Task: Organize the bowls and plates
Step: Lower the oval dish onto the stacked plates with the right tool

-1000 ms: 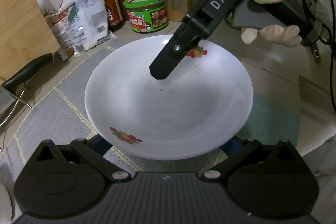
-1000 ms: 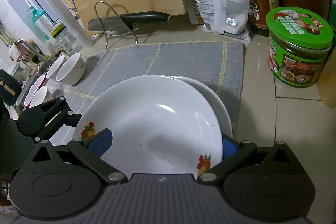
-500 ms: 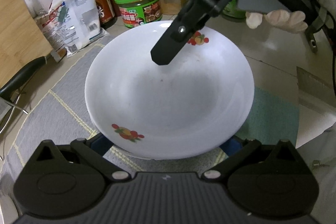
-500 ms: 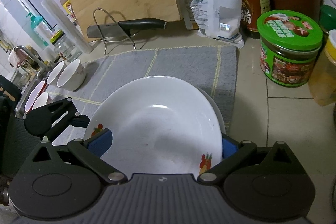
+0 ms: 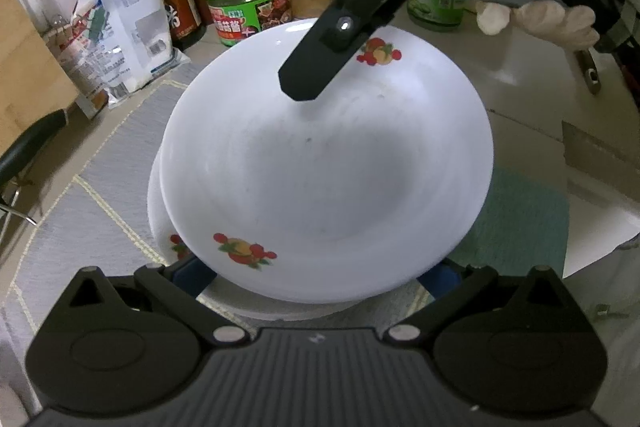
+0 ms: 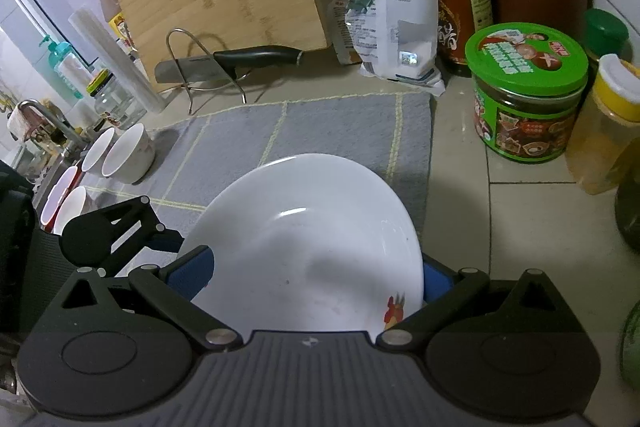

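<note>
Though tilted, plate [image 5: 320, 179] in right gripper [image 6: 314, 271]

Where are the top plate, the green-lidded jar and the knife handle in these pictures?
top plate [image 5: 328, 179], left wrist view, on the middle of its white well.
green-lidded jar [image 6: 526, 55], right wrist view, on its green lid.
knife handle [image 6: 260, 57], right wrist view, on the middle of the black grip.

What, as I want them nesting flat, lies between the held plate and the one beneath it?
Nothing visible does. The top plate, clamped in the right gripper, hangs tilted over the lower plate. Only that plate's left edge shows, so most of the gap between them is hidden.
</note>
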Demonstrator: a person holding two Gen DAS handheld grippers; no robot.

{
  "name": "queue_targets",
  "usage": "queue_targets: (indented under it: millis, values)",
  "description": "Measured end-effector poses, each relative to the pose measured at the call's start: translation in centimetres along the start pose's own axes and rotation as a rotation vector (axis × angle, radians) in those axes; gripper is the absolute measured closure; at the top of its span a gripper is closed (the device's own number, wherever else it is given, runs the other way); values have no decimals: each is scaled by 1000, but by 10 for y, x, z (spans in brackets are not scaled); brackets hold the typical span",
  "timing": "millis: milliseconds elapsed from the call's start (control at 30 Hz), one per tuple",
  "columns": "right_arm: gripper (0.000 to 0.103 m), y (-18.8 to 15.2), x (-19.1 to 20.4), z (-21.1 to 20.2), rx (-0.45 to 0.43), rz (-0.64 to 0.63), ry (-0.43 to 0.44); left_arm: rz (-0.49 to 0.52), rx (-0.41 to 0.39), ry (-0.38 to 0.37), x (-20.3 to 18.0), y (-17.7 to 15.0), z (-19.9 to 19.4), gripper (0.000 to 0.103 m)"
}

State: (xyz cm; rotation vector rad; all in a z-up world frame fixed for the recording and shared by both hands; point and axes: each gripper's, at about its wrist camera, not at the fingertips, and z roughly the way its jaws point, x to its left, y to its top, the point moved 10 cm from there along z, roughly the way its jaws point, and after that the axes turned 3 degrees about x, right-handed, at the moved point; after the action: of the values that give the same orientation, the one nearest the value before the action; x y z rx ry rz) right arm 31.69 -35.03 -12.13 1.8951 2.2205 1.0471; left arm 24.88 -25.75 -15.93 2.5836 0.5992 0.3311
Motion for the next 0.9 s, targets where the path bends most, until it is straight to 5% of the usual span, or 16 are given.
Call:
queue_targets:
  millis: [900]
  values:
    - [0,0,-5,2,56,21,-75,37,183,-95,4,5,16,1]
